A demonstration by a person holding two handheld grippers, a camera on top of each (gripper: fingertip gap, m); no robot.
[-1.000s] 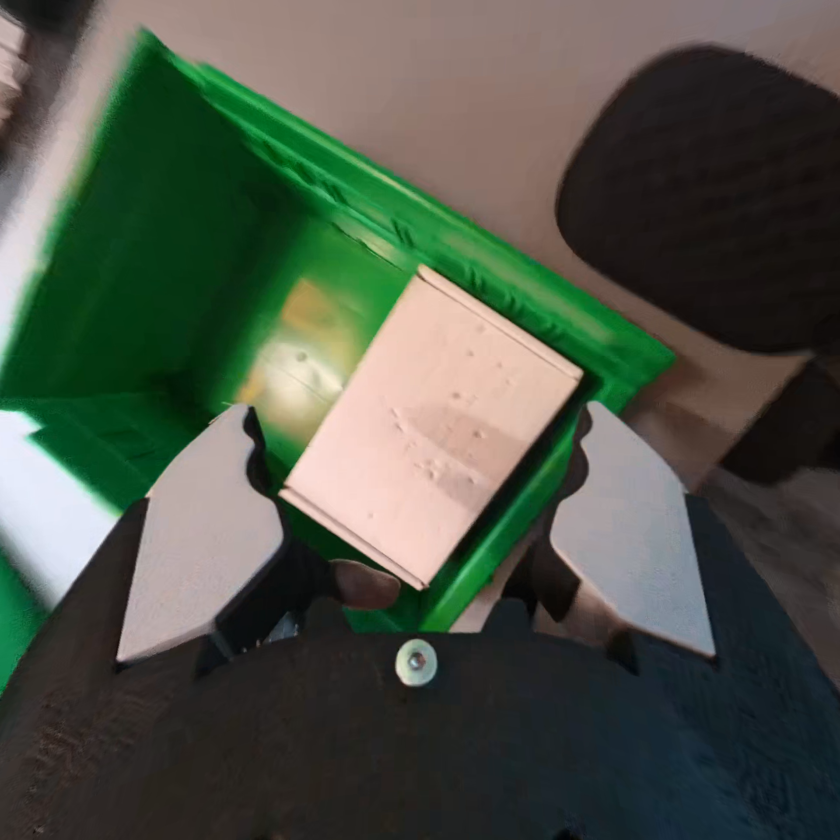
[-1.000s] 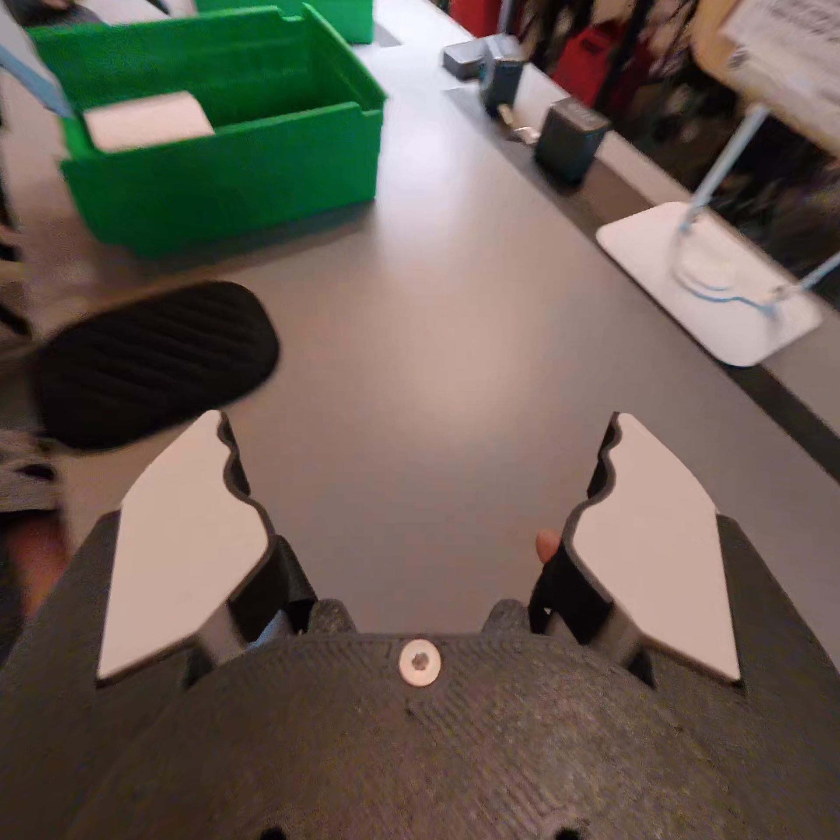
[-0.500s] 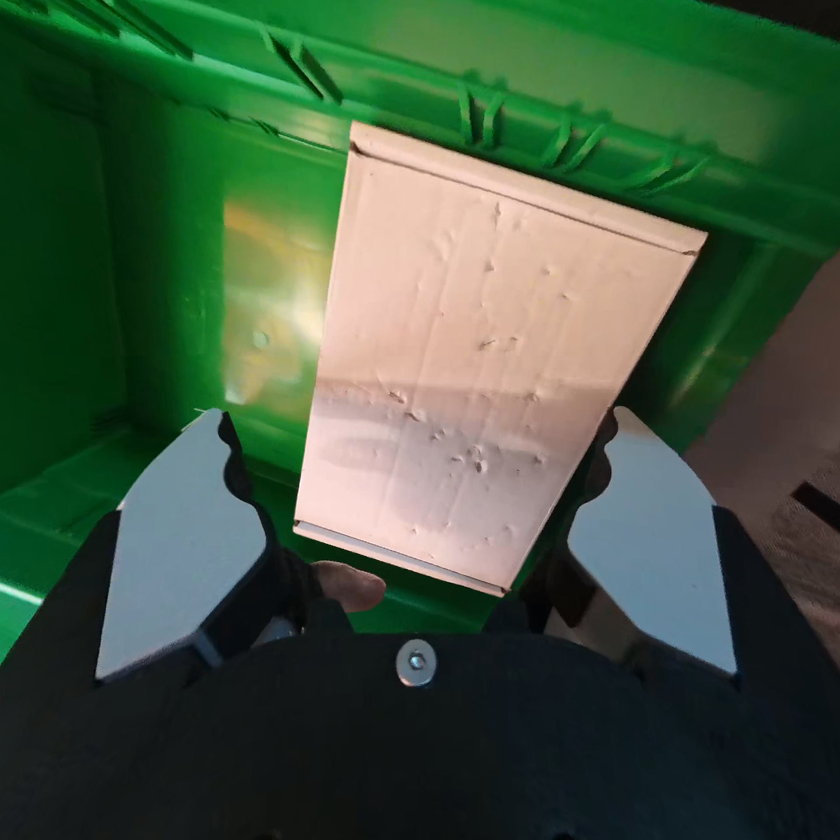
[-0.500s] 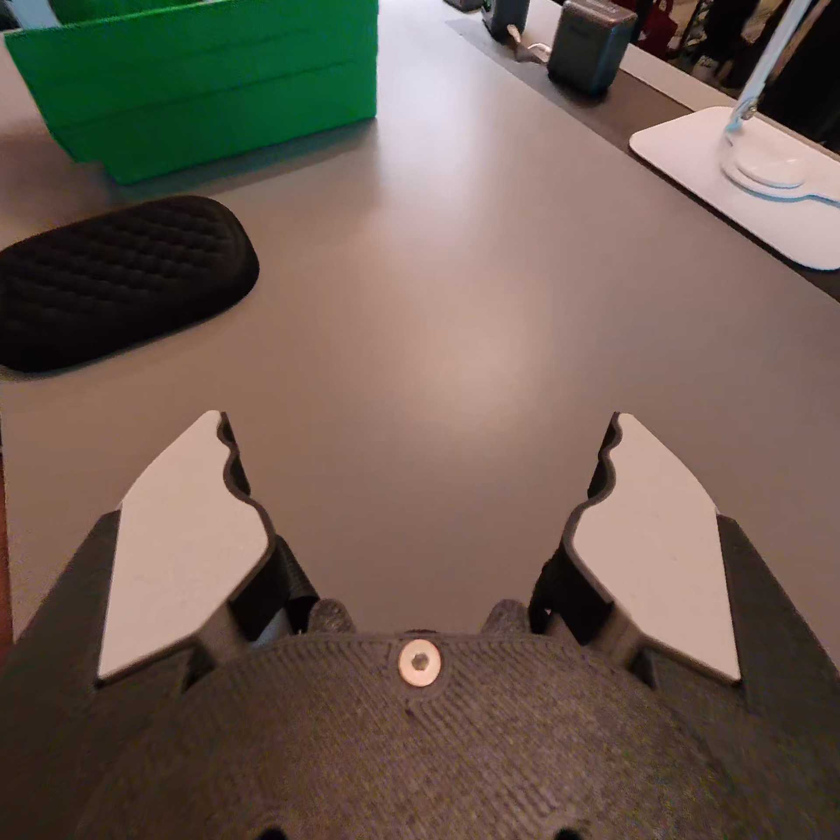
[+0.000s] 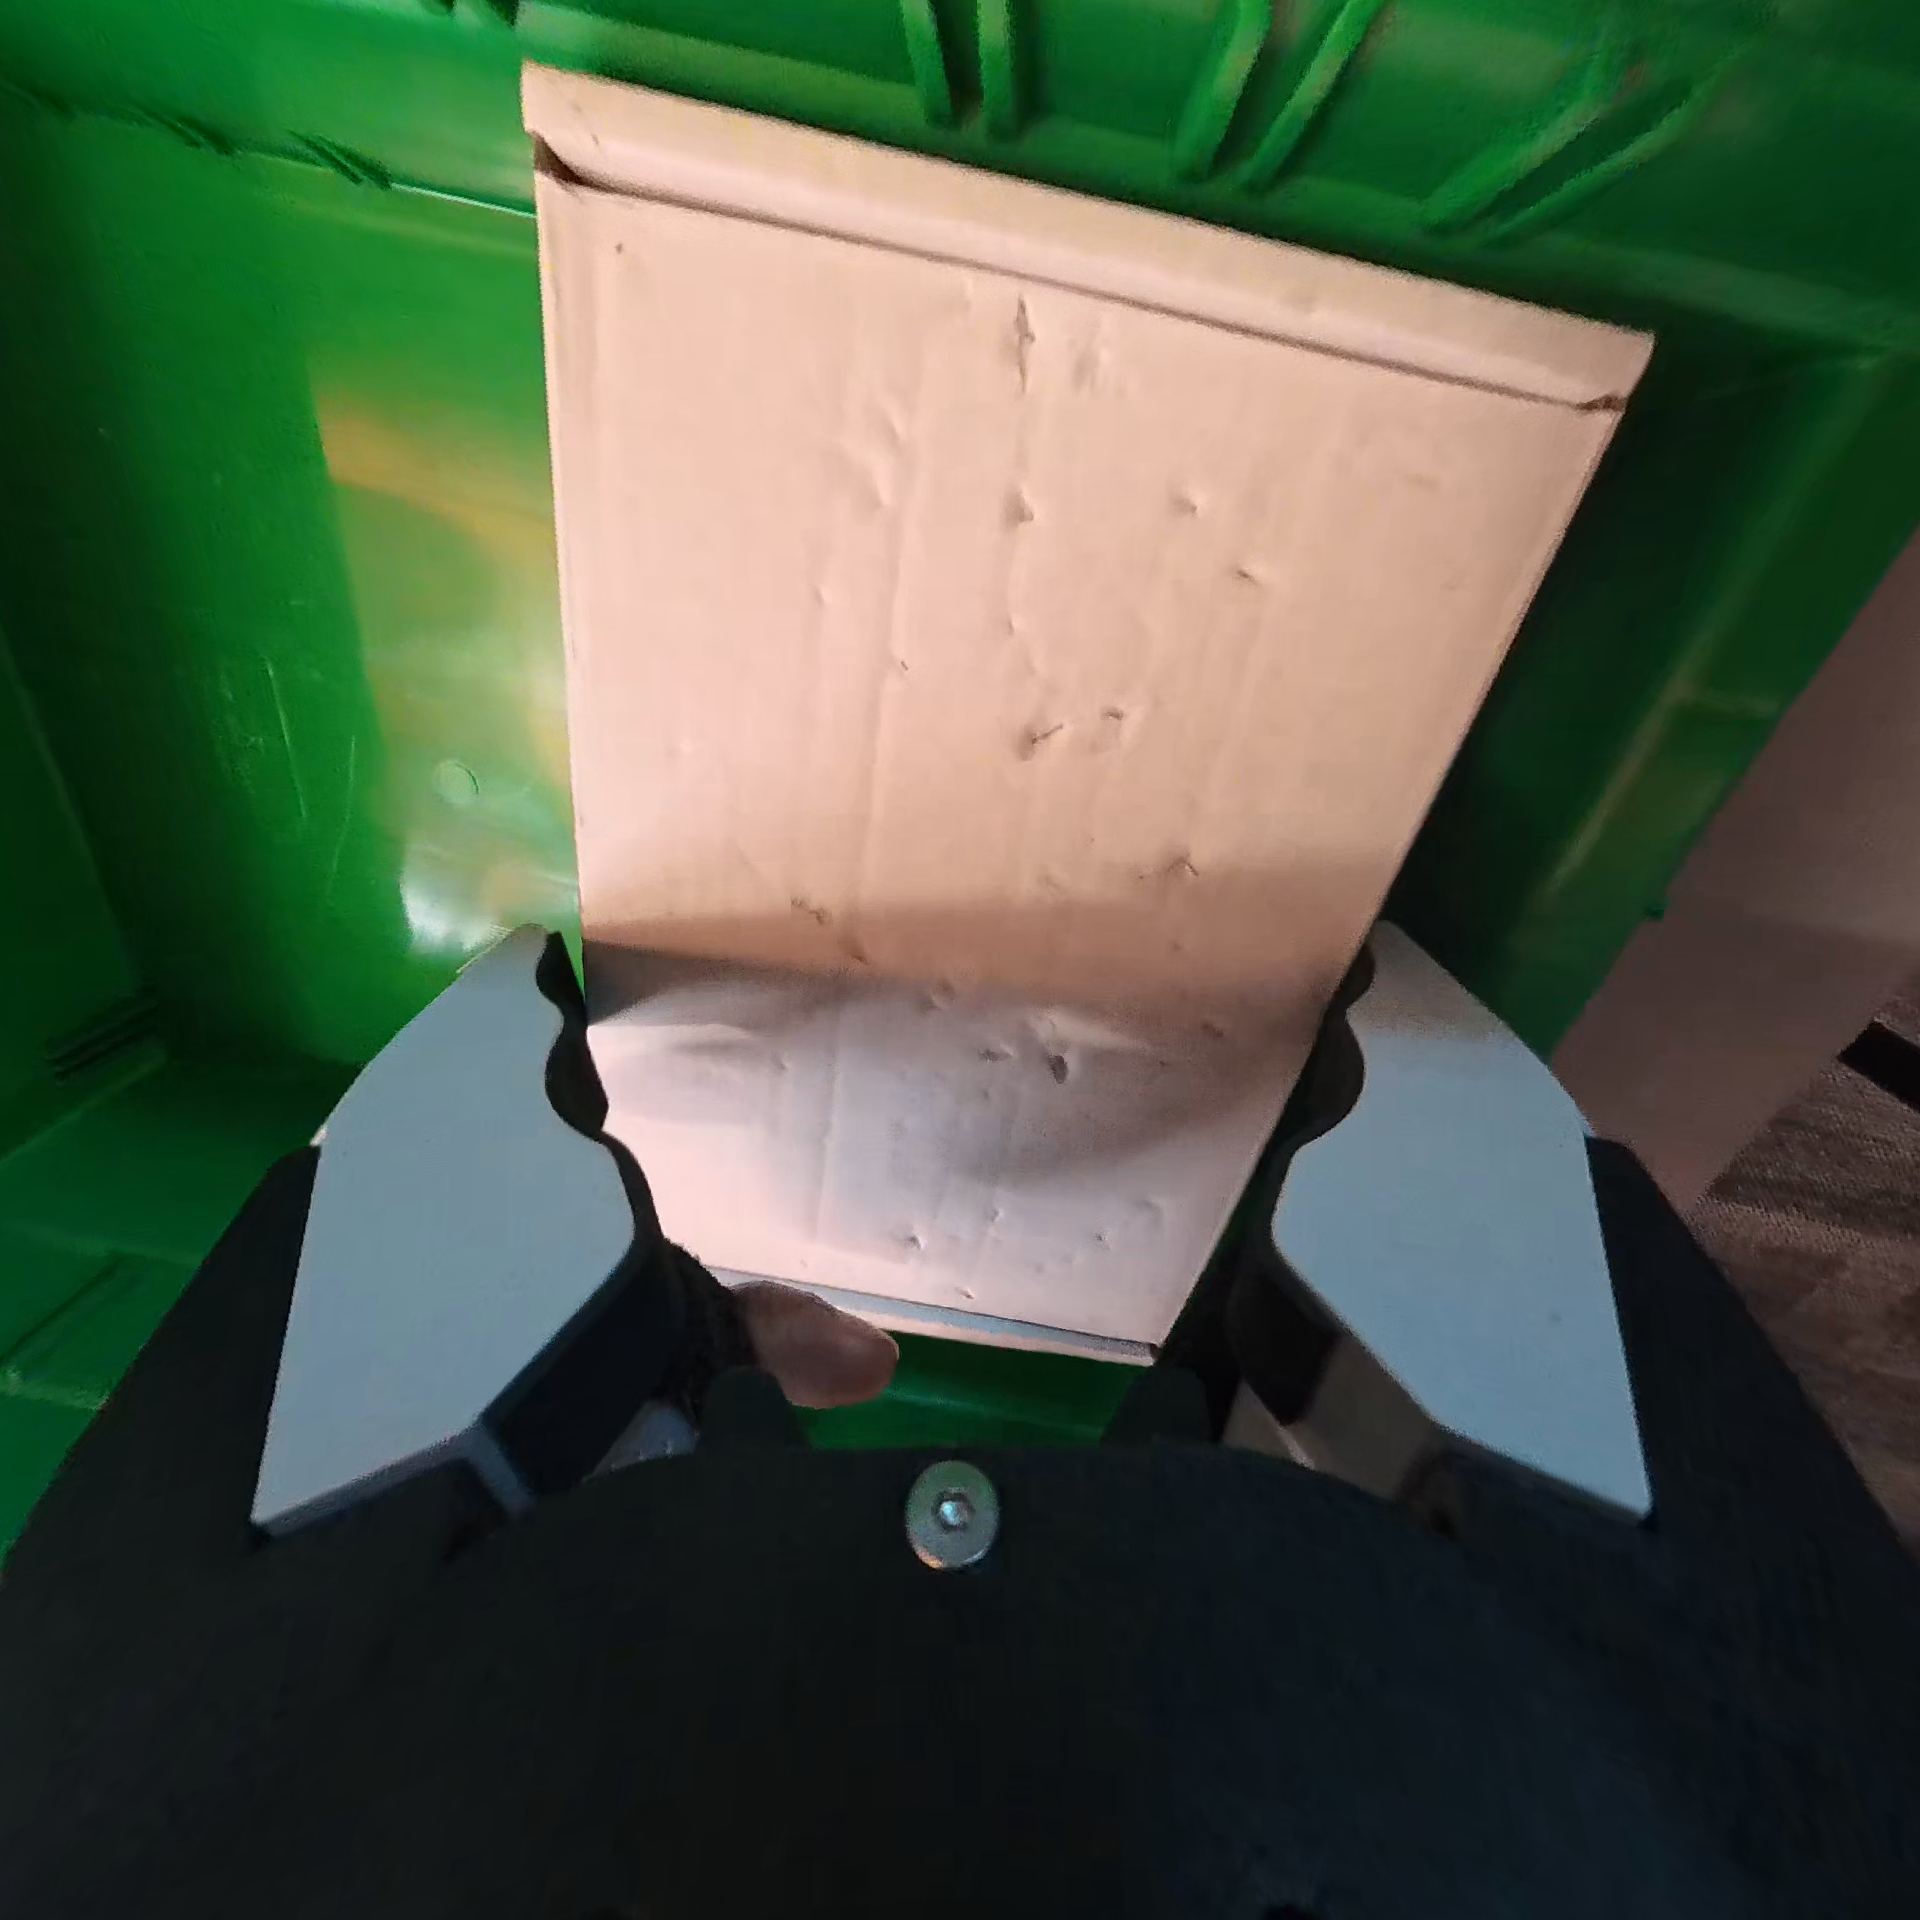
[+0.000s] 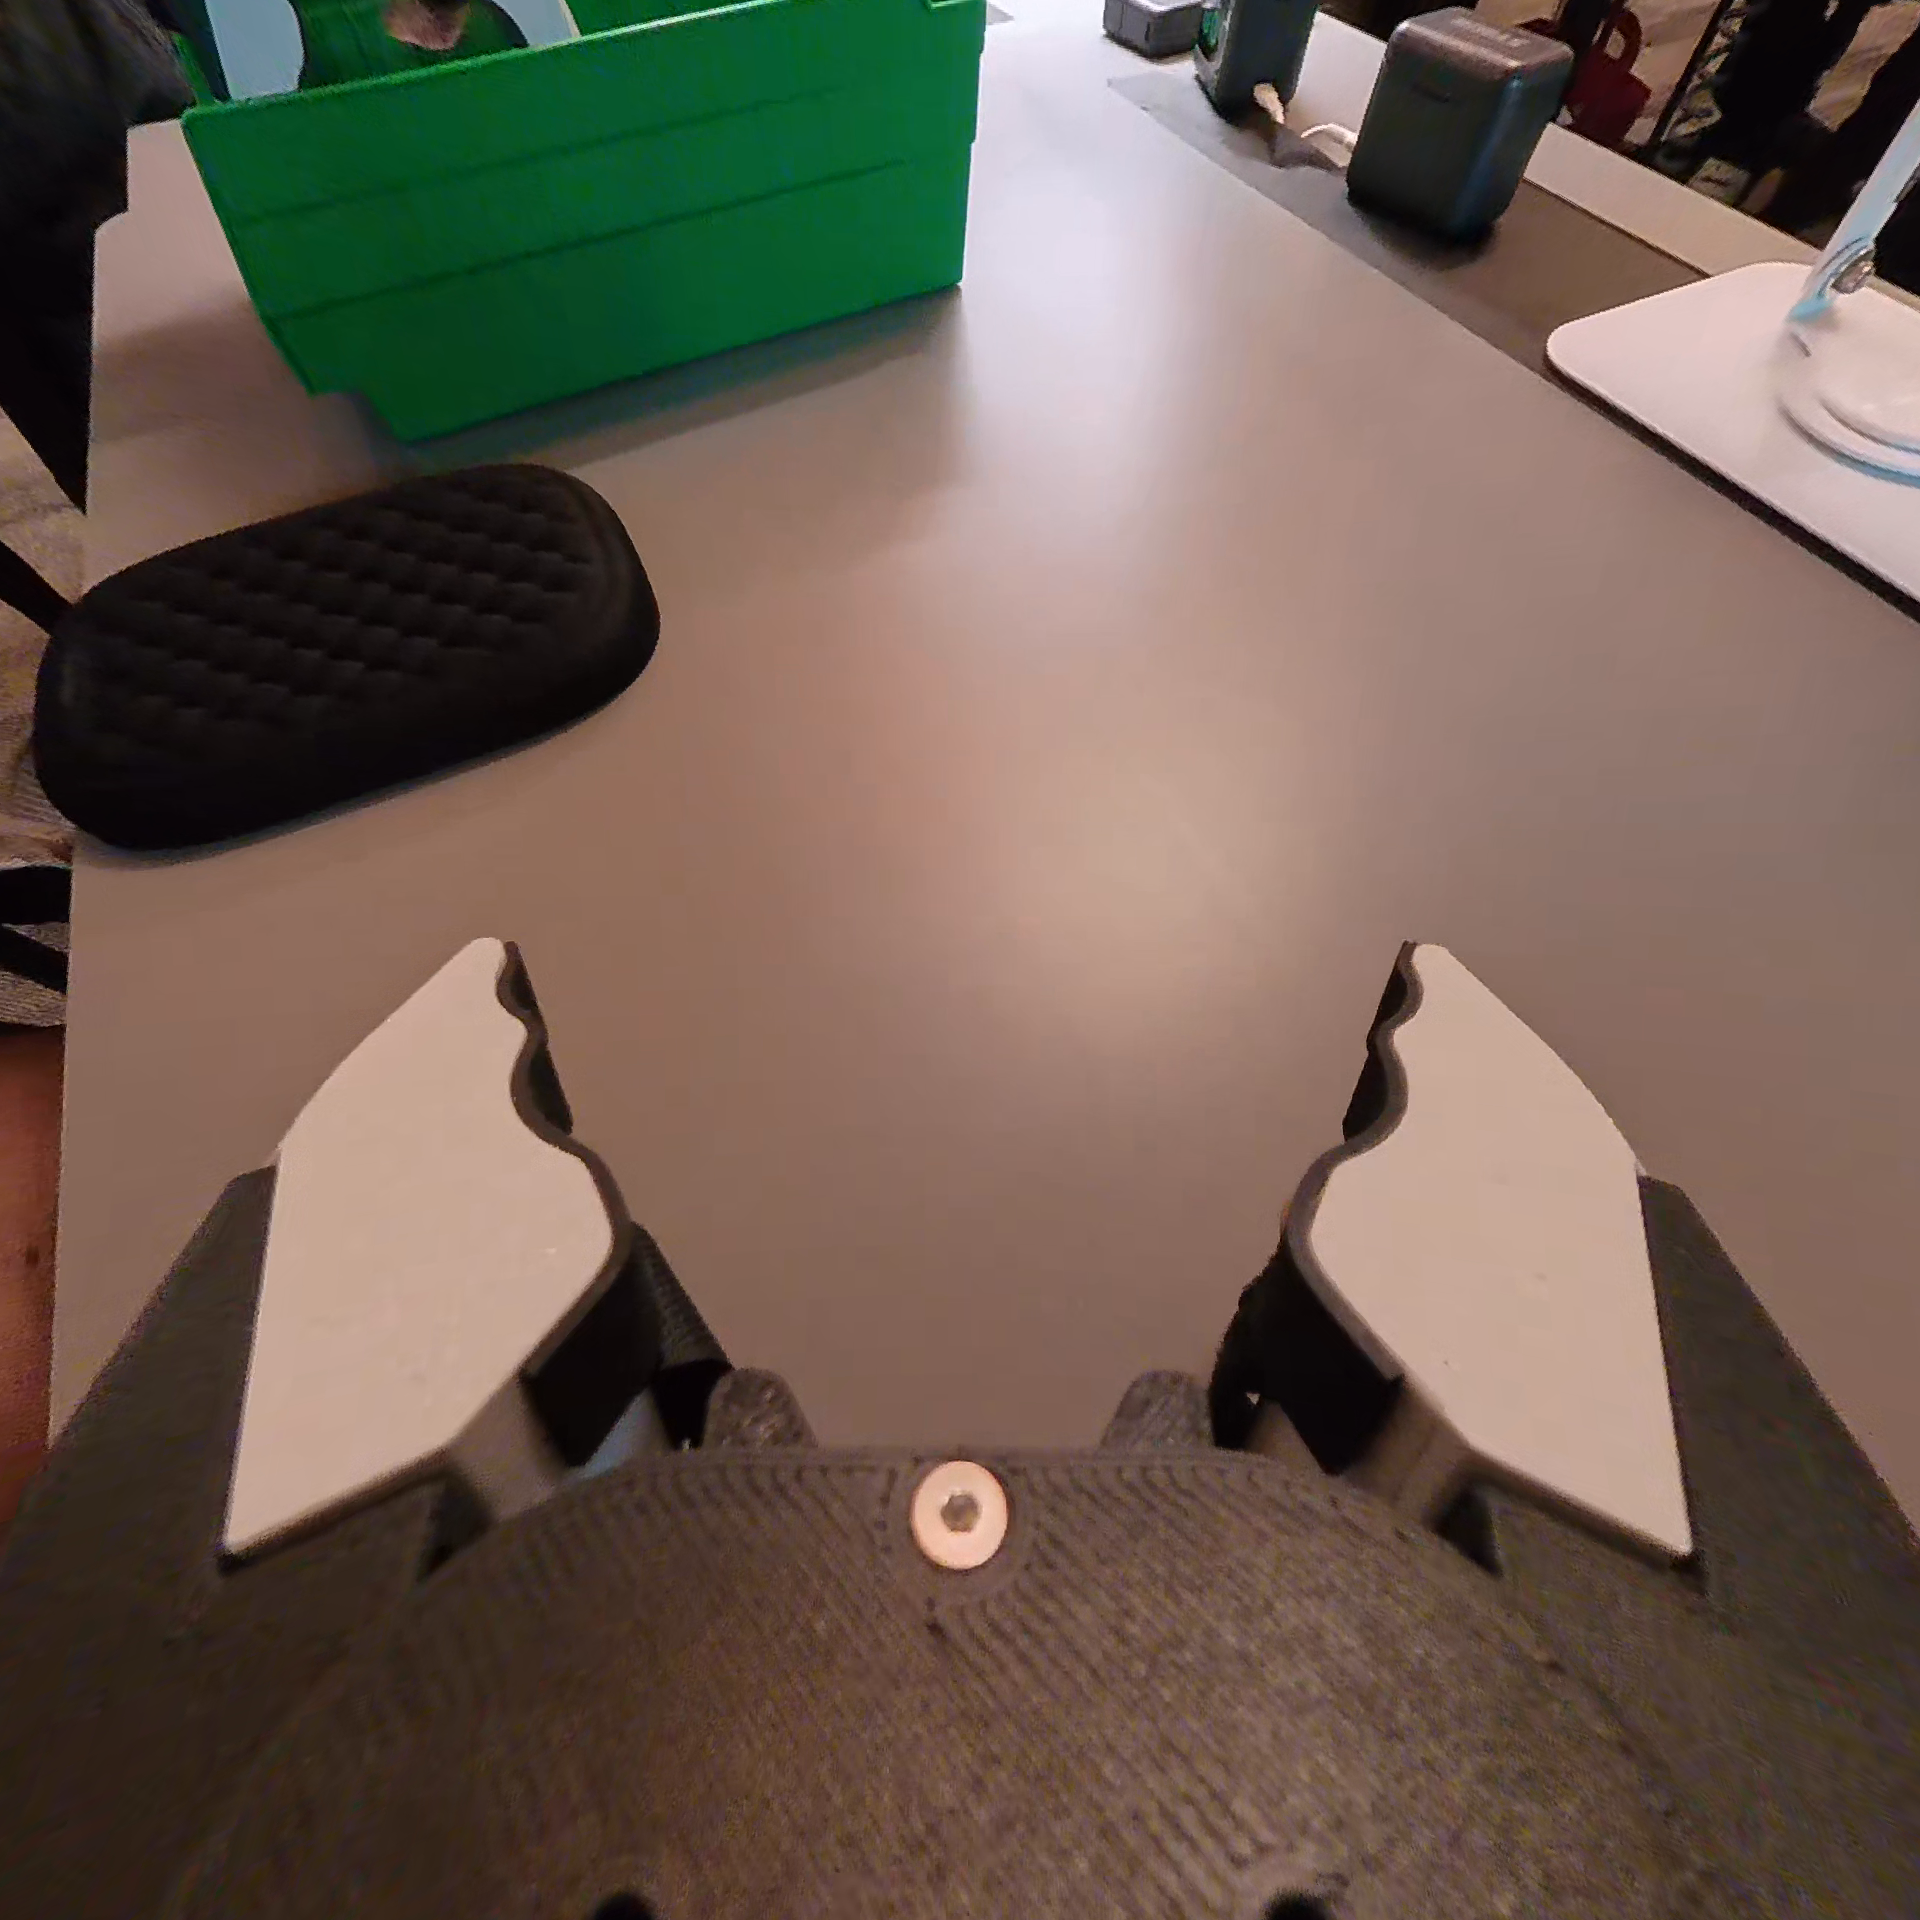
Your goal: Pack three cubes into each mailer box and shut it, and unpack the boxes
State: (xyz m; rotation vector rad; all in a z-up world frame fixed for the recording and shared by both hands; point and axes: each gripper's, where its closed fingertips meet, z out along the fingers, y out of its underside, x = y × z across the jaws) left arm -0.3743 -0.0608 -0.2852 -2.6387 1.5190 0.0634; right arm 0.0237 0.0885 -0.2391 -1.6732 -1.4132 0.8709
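Note:
A shut white mailer box [image 5: 997,623], dented on top, lies inside the green bin [image 5: 208,623] against its far wall. My left gripper [image 5: 951,935] straddles the box's near end, and its pads touch both long sides. The box still rests in the bin. No cubes show. My right gripper [image 6: 956,951] is open and empty, low over the grey table [image 6: 1039,727]. In the right wrist view the green bin [image 6: 623,208] stands at the far left, with part of the left gripper [image 6: 249,31] showing above its rim.
A black padded rest [image 6: 343,655] lies at the left table edge, in front of the bin. A white lamp base [image 6: 1745,416] sits at the right. Dark grey devices [image 6: 1455,125] stand along the far right. A fingertip [image 5: 821,1351] shows under the left gripper. About 45 cm separates my left fingertips from my right.
My left gripper has moved down into the bin and forward over the box, and its jaws have narrowed onto the box sides. The right gripper has drawn back and stays open.

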